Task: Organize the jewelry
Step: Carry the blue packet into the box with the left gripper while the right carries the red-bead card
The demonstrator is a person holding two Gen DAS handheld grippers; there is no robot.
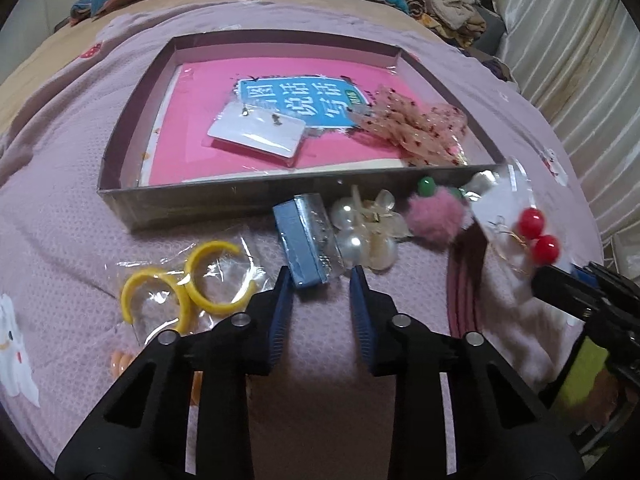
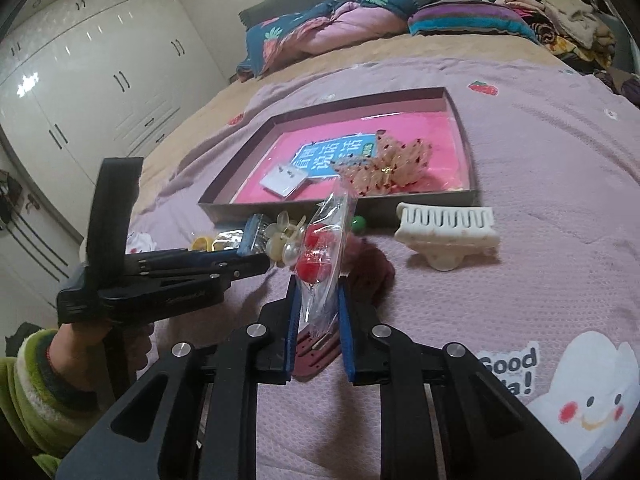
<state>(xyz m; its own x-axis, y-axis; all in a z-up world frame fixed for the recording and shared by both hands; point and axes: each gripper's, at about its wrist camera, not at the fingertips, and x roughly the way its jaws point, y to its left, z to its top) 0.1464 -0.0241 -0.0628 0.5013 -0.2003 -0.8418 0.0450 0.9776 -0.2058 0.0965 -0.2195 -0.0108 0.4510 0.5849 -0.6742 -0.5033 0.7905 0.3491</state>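
A shallow grey box [image 1: 192,200] [image 2: 224,210] lies on the bed, holding a pink book, a white earring card [image 1: 256,132] and a beige dotted bow [image 1: 416,128]. In front of it lie a blue packet [image 1: 302,240], pearl clips [image 1: 366,232], a pink pom-pom [image 1: 434,216] and yellow hoops in a bag [image 1: 188,284]. My left gripper [image 1: 320,280] is open, its fingertips at the blue packet's near end. My right gripper [image 2: 318,292] is shut on a clear bag of red cherry earrings [image 2: 320,256] [image 1: 536,236], holding it upright above the blanket.
A white comb clip [image 2: 444,232] lies right of the box. A dark red strap [image 2: 316,348] lies under my right gripper. A green bead [image 2: 359,224] sits by the box wall. Pillows and clothes pile up at the bed's far end.
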